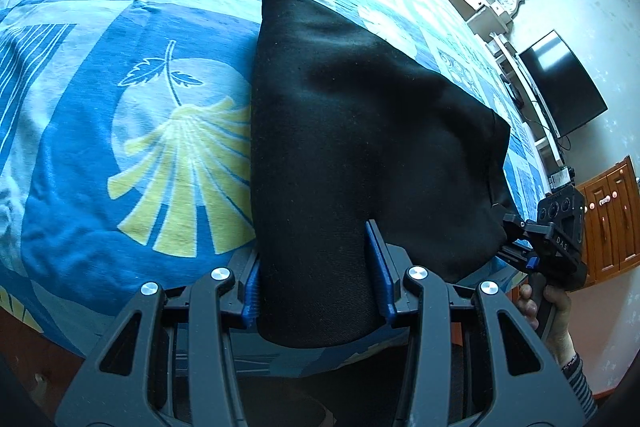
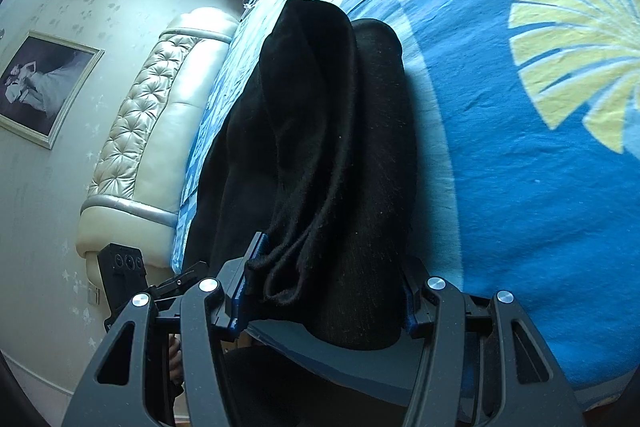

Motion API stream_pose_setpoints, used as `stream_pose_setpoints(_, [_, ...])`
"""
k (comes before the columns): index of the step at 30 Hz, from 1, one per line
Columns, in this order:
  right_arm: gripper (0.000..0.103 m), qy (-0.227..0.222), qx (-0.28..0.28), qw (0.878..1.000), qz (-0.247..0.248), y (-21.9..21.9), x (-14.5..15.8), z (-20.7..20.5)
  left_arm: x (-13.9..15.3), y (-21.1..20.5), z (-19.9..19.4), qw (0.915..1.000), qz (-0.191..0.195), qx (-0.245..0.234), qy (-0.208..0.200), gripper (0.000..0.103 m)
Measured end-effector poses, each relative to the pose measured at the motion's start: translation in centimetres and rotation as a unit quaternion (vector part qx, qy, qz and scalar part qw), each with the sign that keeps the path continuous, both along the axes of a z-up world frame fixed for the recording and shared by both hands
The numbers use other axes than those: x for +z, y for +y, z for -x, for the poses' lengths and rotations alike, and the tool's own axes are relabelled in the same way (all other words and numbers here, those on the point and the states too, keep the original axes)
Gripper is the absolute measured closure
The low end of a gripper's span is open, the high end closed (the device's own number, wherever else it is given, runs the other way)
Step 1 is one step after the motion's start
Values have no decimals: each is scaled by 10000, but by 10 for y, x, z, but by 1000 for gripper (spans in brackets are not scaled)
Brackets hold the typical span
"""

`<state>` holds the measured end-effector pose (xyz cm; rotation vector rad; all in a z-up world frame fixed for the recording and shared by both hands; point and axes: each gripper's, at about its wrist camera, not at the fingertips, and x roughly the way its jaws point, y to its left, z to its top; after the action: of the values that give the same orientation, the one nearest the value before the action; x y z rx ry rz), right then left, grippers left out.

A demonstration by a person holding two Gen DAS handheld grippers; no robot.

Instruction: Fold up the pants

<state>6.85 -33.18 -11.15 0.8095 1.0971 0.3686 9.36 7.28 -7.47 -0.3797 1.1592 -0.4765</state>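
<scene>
So on the left wrist view, the bed [image 1: 80,147] with its blue bedspread and big yellow fan print fills everything from 9 to 12 o'clock. The black pants [image 1: 340,131] lie on it, running from the middle down to 6 o'clock. The left claw [image 1: 318,287] is pinching the near end of the fabric, a thick wad sitting between its blue pads [image 1: 380,267]. Over at 4 o'clock you can see the right claw [image 1: 516,239] from the side, biting the other corner of the pants, with the person's hand [image 1: 548,311] on the handle. A dark TV [image 1: 560,83] hangs on the wall at 2 o'clock.

On the right wrist view, a framed picture [image 2: 44,87] sits at 9 o'clock, then a padded cream headboard [image 2: 152,131]. The pants are bunched in folds at center, clamped in the right claw at 6 o'clock.
</scene>
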Motion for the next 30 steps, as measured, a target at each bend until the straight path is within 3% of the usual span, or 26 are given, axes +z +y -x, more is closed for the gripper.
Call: stream_pose_setpoints(30, [48,-40,132,9998,-139,14,-1,1,-4,7,10,9999,53,106,30,56])
